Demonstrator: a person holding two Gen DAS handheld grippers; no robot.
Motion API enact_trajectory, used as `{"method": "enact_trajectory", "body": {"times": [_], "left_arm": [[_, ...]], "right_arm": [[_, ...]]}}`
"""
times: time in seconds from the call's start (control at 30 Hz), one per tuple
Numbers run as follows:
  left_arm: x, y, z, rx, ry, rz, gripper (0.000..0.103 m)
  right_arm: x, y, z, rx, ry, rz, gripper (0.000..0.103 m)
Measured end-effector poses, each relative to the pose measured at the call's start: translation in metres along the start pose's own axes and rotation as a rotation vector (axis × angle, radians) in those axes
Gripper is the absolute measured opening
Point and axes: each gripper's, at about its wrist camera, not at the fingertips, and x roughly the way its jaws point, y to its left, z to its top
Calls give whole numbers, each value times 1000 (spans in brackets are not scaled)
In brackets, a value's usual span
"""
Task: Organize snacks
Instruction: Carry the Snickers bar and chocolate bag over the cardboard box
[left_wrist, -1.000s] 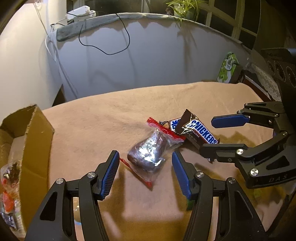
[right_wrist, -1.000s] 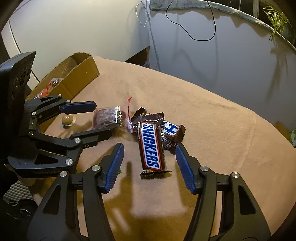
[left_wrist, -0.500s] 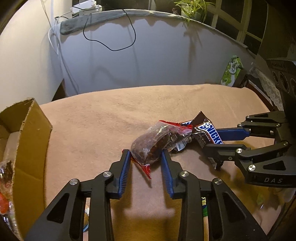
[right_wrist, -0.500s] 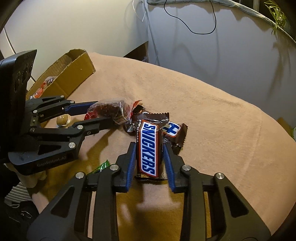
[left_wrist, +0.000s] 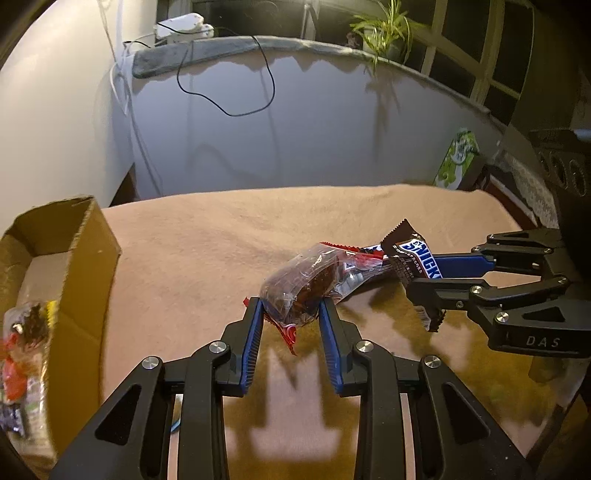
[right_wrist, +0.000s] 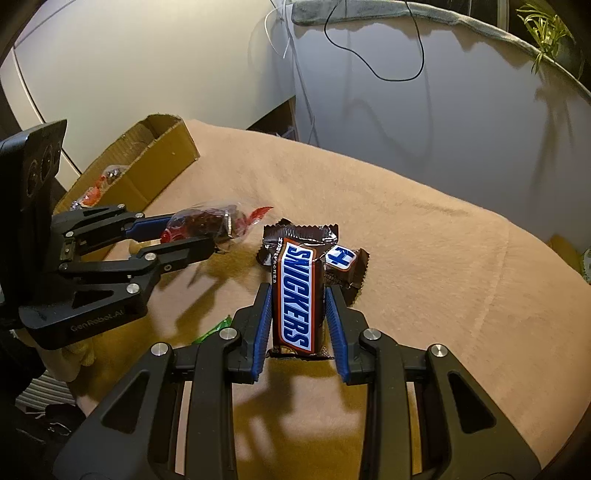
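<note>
Blue-padded left gripper (left_wrist: 290, 314) pinches clear snack bag (left_wrist: 301, 286); right gripper (right_wrist: 297, 301) clamps Snickers bar (right_wrist: 295, 295).

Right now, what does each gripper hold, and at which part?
Left gripper: the clear snack bag, jaws closed on its near end. Right gripper: the Snickers bar, gripped across its lower half.

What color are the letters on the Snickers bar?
Blue letters on a white panel, on the brown Snickers bar; clearest in the right wrist view.
</note>
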Motion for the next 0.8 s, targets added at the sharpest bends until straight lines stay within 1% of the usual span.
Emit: {"method": "enact_trajectory", "body": {"times": [0.17, 0.37, 0.57, 0.8], "left_arm": [[-28, 6, -1, -20, -51, -1, 29], [-62, 21, -6, -47, -111, 30, 29], [-90, 45, -19, -67, -154, 64, 29], [-115, 79, -35, -112, -175, 117, 29]], "right_arm": [[-18, 11, 4, -21, -28, -4, 30], [-33, 35, 16, -57, -64, 6, 30], [-32, 68, 33, -103, -84, 28, 30], [-18, 107, 58, -157, -90, 60, 30]]}}
